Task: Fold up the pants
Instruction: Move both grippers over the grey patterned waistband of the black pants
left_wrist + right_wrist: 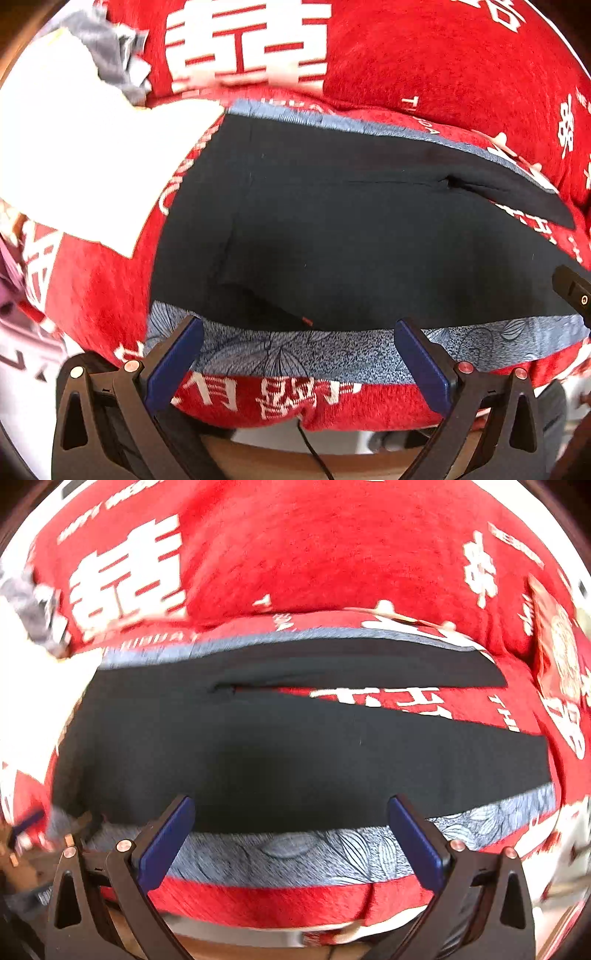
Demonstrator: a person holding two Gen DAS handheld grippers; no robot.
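- The dark pants (332,229) lie spread flat on a blue-grey leaf-print cloth (280,354), which rests on a red blanket (424,59) with white lettering.
- In the left wrist view, the left tongs (299,332) are spread wide, with nothing between the blue pads (173,365). They hover over the near strip of the leaf-print cloth, with the near edge of the pants just beyond the fingertips.
- The near edge of the pants runs across between the two left fingertips. A small fold rises near the left finger, with a tiny red tag (307,321) at the hem.
- In the right wrist view, the right tongs (291,808) also stand wide apart and hold nothing. Their tips sit over the near edge of the pants, where the dark fabric meets the leaf-print cloth.
- From the right view the pants (295,760) split into two legs toward the right: a narrow far leg and a wide near leg, with a wedge of red blanket showing between them.
- A black part of the right tongs shows at the right edge of the left view (574,291), over the pants.
- A white cloth (74,147) lies left of the pants on the blanket, with a crumpled grey cloth (110,55) behind it.
- A red packet (557,642) with a pale round pattern lies on the blanket, right of the pants and well apart from both tongs.
- Neither pair of tongs clearly touches the pants; whether the tips graze the fabric cannot be told.
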